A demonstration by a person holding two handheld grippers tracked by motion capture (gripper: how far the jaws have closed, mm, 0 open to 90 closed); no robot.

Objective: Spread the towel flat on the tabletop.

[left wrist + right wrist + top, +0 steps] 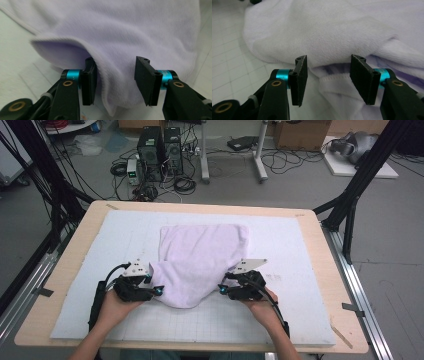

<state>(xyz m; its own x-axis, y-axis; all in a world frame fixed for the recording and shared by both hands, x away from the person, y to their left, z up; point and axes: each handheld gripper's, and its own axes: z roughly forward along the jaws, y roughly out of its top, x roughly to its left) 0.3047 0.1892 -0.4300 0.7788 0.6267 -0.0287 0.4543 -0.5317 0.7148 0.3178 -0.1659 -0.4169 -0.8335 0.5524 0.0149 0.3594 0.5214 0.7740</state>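
Plainly, the lilac towel (200, 262) lies folded mid-table on the white mat (300, 285), long axis running away from the person; left gripper (156, 290) and right gripper (220, 290) flank its near edge equally, jaws parted, cloth between them unpinched.

The right gripper (328, 80) is seen with its two black jaws standing apart, a clear gap left between them. A pale lilac towel (332, 32) is spread across the upper part of the view, and a hemmed fold of it (332, 82) lies between the jaws; the left pad is clear of it, and at the right pad contact cannot be told. At the left, a white gridded mat (229, 57) is seen beneath the towel.
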